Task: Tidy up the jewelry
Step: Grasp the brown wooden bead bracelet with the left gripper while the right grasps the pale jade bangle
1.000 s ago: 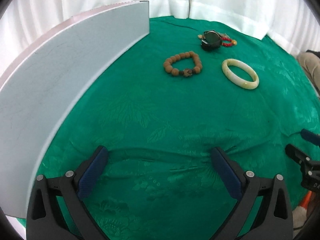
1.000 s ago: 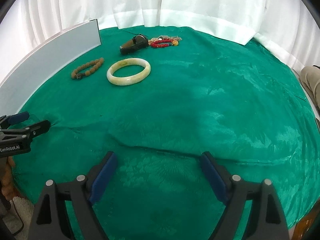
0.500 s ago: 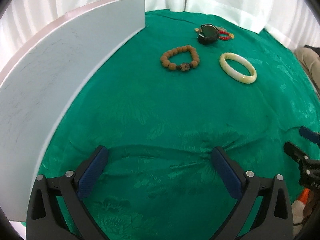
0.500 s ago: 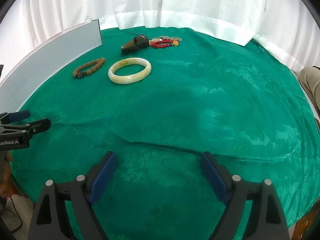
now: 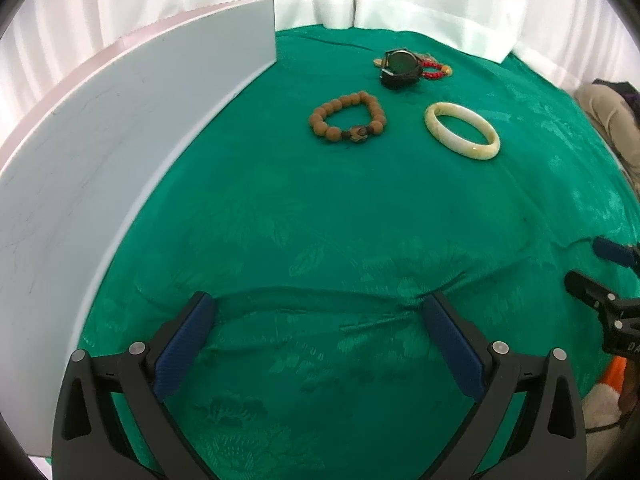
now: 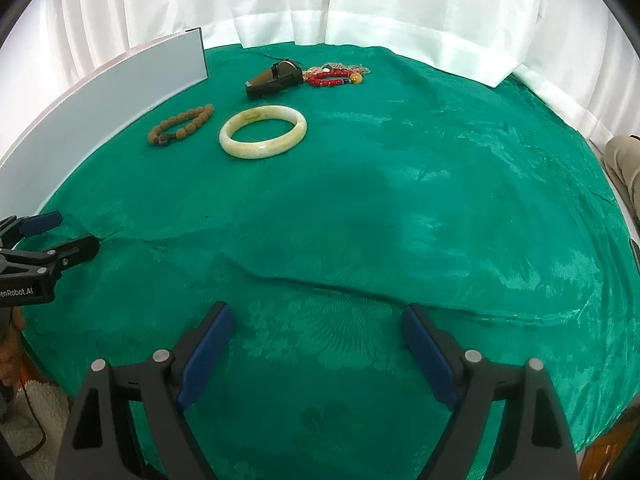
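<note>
right wrist view: both hand-held gripper sets gape wide, empty, above green cloth.

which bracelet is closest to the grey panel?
The brown wooden bead bracelet. It lies nearest the grey panel; the pale jade bangle sits farther right, and the red bead bracelet is behind the watch.

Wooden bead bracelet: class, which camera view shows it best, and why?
The left wrist view. There the wooden bead bracelet lies as an open loop, with single beads and its darker carved bead clear. The right wrist view shows it smaller and flattened, left of the pale bangle.
</note>
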A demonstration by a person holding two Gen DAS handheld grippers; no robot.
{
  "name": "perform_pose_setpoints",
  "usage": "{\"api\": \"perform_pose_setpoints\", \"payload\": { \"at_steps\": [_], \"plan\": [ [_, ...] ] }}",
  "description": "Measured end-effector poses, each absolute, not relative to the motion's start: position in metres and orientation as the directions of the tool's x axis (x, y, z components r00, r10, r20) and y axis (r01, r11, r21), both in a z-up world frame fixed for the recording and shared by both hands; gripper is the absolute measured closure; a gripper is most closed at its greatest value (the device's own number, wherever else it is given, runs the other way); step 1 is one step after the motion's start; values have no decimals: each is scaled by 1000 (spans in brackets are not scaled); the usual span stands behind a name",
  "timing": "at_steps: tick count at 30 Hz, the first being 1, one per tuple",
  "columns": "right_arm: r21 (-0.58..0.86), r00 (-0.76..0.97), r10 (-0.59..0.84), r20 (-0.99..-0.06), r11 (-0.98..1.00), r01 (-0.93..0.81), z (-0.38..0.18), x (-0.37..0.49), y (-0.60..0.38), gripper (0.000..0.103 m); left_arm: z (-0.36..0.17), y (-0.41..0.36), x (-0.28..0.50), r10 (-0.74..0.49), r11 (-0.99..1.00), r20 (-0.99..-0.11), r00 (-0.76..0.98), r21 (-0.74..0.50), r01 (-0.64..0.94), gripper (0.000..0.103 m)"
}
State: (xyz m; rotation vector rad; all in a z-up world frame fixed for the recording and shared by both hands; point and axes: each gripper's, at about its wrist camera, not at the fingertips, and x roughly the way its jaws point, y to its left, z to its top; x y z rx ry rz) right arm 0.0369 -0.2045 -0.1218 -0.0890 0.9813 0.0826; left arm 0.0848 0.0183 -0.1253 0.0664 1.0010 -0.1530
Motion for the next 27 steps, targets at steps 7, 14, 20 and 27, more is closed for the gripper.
{"api": "perform_pose_setpoints", "payload": {
  "at_steps": [7, 14, 20, 27],
  "plan": [
    [-40, 552, 25, -833, 994, -106, -121, 37, -204, 15, -124, 18, 85, -102, 986, -848, 521, -16, 167, 0],
    [-40, 551, 26, -834, 993, -107, -121, 38, -205, 15, -106, 29, 101, -132, 982, -866, 482, -47, 183, 1],
    [-38, 558, 28, -830, 993, -107, -121, 37, -206, 15, -69, 58, 137, -194, 981, -837, 512, -156, 116, 1],
    [-39, 561, 28, -827, 994, -106, -122, 37, -206, 14, -76, 32, 207, -234, 971, -857, 460, -181, 156, 1]
  ]
}}
